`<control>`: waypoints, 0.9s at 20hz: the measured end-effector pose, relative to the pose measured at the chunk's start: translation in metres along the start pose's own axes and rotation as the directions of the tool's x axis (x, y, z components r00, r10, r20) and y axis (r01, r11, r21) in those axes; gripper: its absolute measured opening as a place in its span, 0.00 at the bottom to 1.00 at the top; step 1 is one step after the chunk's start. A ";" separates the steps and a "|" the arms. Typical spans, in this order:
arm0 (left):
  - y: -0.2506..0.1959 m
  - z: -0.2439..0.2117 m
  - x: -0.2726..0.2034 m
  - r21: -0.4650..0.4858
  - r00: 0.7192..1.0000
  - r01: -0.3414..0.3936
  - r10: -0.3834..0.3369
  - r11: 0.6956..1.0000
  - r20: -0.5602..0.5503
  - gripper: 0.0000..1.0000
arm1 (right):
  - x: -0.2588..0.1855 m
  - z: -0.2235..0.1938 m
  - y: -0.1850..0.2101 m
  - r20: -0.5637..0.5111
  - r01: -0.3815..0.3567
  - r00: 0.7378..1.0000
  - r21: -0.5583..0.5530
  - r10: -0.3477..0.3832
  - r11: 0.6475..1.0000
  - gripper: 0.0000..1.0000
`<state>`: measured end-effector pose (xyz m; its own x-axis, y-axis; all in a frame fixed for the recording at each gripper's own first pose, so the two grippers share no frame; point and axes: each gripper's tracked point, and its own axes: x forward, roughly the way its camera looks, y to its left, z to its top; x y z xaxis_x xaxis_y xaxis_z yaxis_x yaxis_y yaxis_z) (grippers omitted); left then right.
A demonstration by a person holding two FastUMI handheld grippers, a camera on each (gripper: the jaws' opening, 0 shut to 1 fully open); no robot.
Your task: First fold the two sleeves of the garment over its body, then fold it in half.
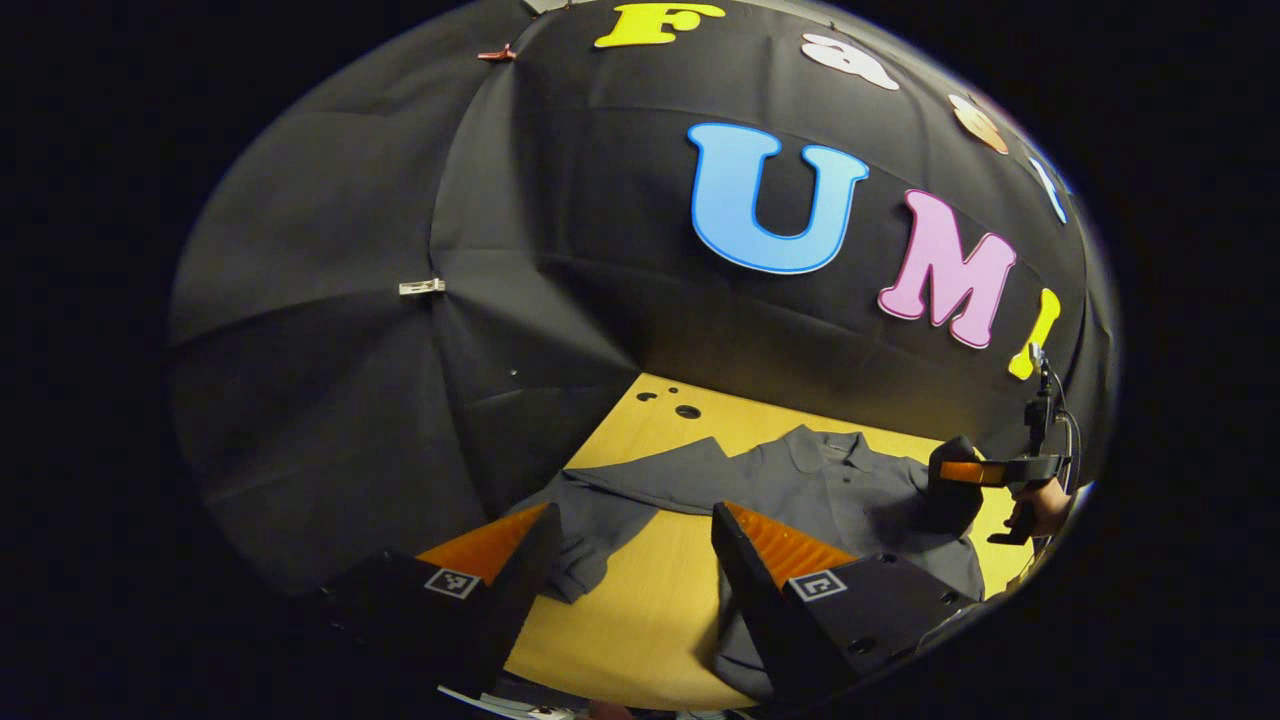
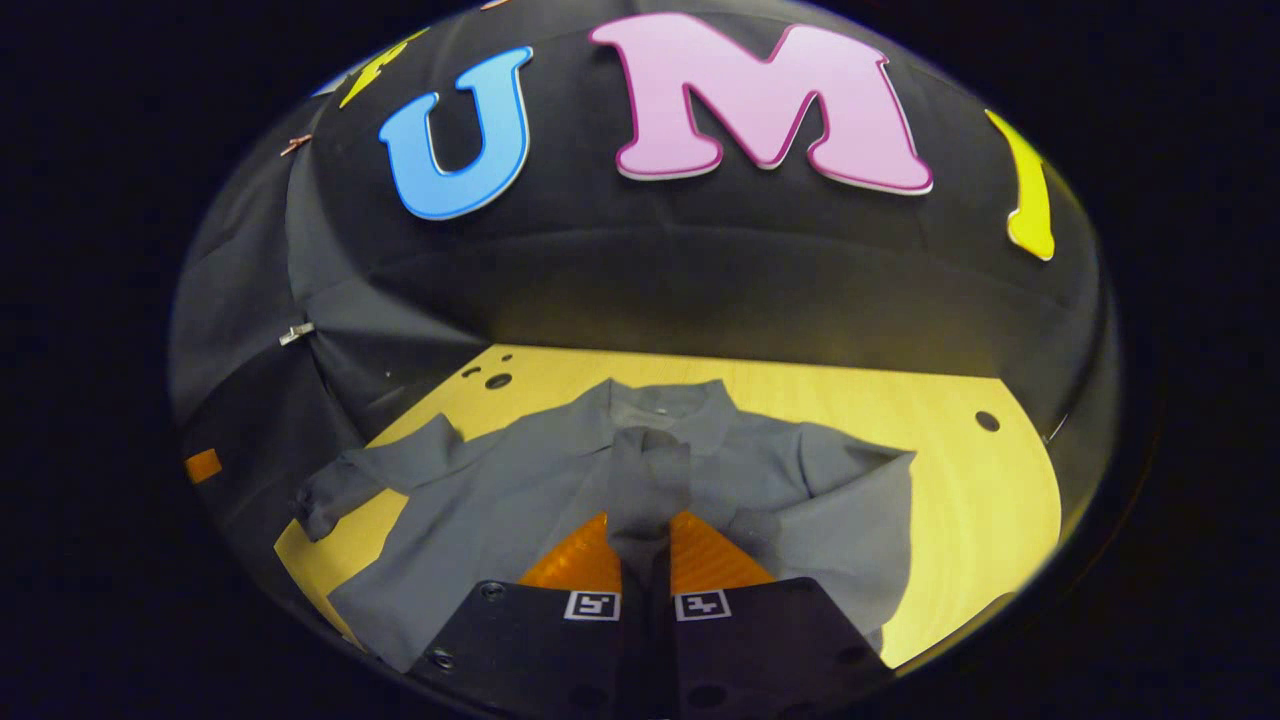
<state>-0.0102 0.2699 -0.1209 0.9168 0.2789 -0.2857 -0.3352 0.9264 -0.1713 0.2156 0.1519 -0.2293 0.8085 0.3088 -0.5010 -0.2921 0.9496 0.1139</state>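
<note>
A dark grey short-sleeved polo shirt (image 2: 500,500) lies spread face up on the pale wooden surface (image 2: 960,490), its collar toward the booth's back wall and its hem toward the person.

In the right gripper view, the right hand-held gripper (image 2: 645,555) has its fingers drawn nearly together on a bunched fold of grey cloth, which stands up between them over the middle of the shirt's body. This looks to be the end of the shirt's sleeve on that hand's side, carried inward. The cloth on that side already lies doubled over the chest.

The other sleeve (image 2: 375,470) lies flat and stretched out from the shoulder, its long axis running outward and slightly forward, with its cuff close to the surface's edge.

In the left gripper view, the left hand-held gripper (image 1: 630,545) hangs above the surface with its fingers spread wide and nothing between them. That outstretched sleeve (image 1: 600,510) lies just ahead of it and a little below, crossing behind the left fingertip. The left hand is plainly the nearer one for this sleeve. The right hand-held gripper (image 1: 965,480) shows well apart, over the shirt's far side.

Judging by this, the second sleeve fold falls to the left hand, reaching slightly forward and down to the cuff.
</note>
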 end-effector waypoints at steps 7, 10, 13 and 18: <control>0.037 -0.013 0.022 -0.008 0.998 -0.045 0.045 0.999 -0.047 0.96 | 0.041 -0.065 0.028 -0.196 -0.034 0.979 0.141 0.062 0.989 0.20; 0.045 -0.019 0.031 -0.018 0.996 -0.053 0.052 0.998 -0.068 0.96 | 0.045 -0.078 0.042 -0.235 -0.064 0.966 0.183 0.107 0.981 0.21; 0.049 -0.026 0.036 -0.026 0.995 -0.060 0.058 0.998 -0.085 0.96 | 0.042 -0.077 0.048 -0.234 -0.093 0.962 0.202 0.140 0.975 0.45; 0.054 -0.034 0.047 -0.013 0.992 -0.069 0.067 0.998 -0.105 0.96 | 0.027 -0.073 0.066 -0.240 -0.167 0.945 0.234 0.223 0.958 0.60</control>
<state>0.0078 0.3244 -0.1758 0.8646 0.3123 -0.3937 -0.4001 0.9018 -0.1633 0.1807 0.2193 -0.2977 0.5761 0.4908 -0.6537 -0.2955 0.8706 0.3933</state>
